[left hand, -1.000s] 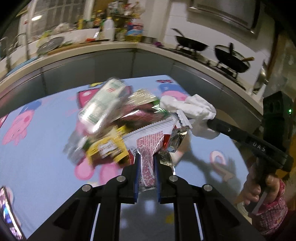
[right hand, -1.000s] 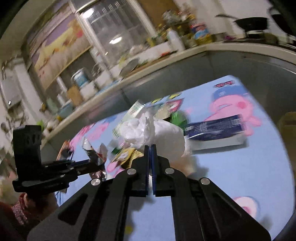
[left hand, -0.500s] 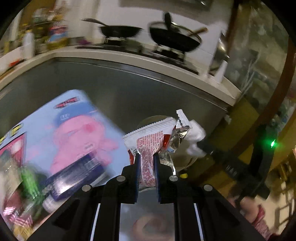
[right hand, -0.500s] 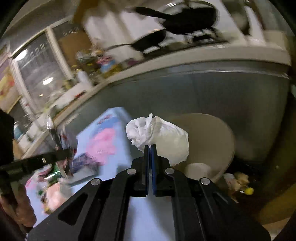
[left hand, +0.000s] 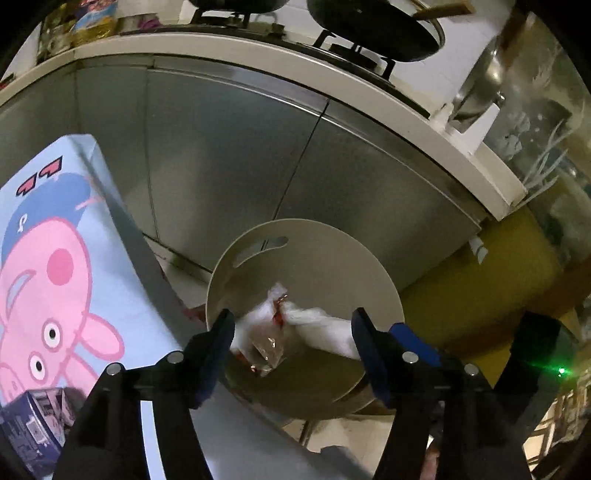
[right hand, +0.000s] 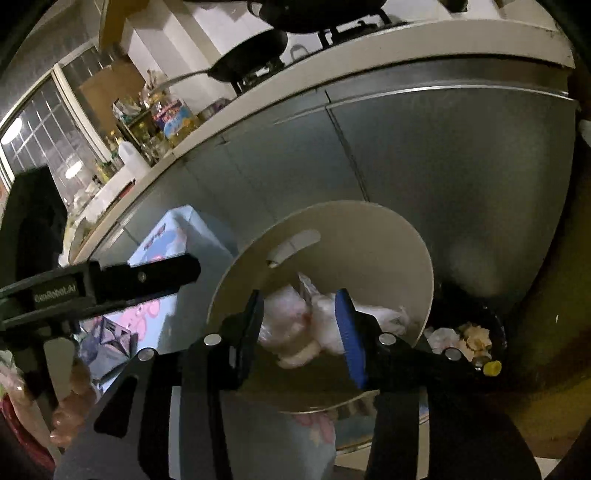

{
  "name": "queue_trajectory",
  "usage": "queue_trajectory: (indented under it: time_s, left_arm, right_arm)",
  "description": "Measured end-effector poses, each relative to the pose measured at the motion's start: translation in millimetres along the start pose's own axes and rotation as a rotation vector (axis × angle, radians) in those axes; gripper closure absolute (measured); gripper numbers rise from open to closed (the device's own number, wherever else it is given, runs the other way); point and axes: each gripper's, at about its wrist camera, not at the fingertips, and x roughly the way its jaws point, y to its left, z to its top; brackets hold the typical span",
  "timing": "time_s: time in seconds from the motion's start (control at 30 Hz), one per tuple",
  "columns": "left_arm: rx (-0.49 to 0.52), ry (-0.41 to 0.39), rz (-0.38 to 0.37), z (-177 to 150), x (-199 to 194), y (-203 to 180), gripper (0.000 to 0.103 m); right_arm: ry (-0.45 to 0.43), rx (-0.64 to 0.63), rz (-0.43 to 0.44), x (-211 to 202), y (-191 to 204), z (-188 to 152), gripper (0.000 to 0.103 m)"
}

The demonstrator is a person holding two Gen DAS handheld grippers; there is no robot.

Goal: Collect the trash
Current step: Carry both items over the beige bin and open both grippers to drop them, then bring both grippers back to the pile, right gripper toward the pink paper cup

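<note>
A round beige trash bin [left hand: 306, 254] stands beside the table's corner, below both grippers. My left gripper [left hand: 292, 330] hangs over its mouth, its jaws opening with nothing between the pads. A shiny red and silver snack wrapper [left hand: 266, 352] and a white crumpled tissue [left hand: 327, 334] lie inside the bin beneath it. In the right wrist view my right gripper [right hand: 300, 319] is over the same bin [right hand: 354, 236], jaws opening and empty. The blurred white tissue [right hand: 291, 325] sits past its pads, down in the bin. The left gripper [right hand: 147, 275] reaches in from the left.
The table with its light blue pig-print cloth [left hand: 55, 266] lies left of the bin, and a dark blue box [left hand: 33, 421] sits on it. Grey cabinet fronts [left hand: 221, 155] rise behind. A second dark bin [right hand: 469, 339] with scraps stands to the right. Pans sit on the stove [left hand: 369, 33] above.
Both grippers swung from over the table to above the beige bin. Both jaws have parted. The wrapper and the tissue have left the pads and are now down in the bin.
</note>
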Motion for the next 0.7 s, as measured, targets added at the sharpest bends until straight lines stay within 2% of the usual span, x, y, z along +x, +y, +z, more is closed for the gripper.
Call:
queue_trajectory:
  time_s: [0.07,0.2,0.3,0.43,0.6,0.7]
  left_arm:
    - [-0.01,-0.013,0.001,-4.3,-12.4,-0.2,0.037]
    - [0.003,-0.101,-0.017,-31.3,-59.4,2.8,0.037]
    - [0.022,-0.123,-0.029,-67.8,-94.5,15.4,0.037]
    - [0.011,-0.123,-0.025,-115.6,-131.5,42.7,0.037]
    - [-0.062,-0.144,0.064,-184.3,-182.2,96.9,0.037]
    - [-0.134,-0.159,0.136,-228.7,-211.6,133.6,0.037]
  right_arm:
    - [-0.031,0.019,0.017,-10.7,1.1,0.0,0.062]
    - [-0.063,0.046,0.079,-30.2,10.9,-2.4,0.062]
    - [-0.033,0.042,0.148,-31.7,30.0,-7.3,0.062]
    - [0.048,0.018,0.265,-17.9,74.1,-18.5,0.062]
    - [0.126,-0.04,0.384,-7.3,137.9,-42.4,0.062]
    - [0.192,-0.1,0.427,1.3,175.7,-66.3,0.062]
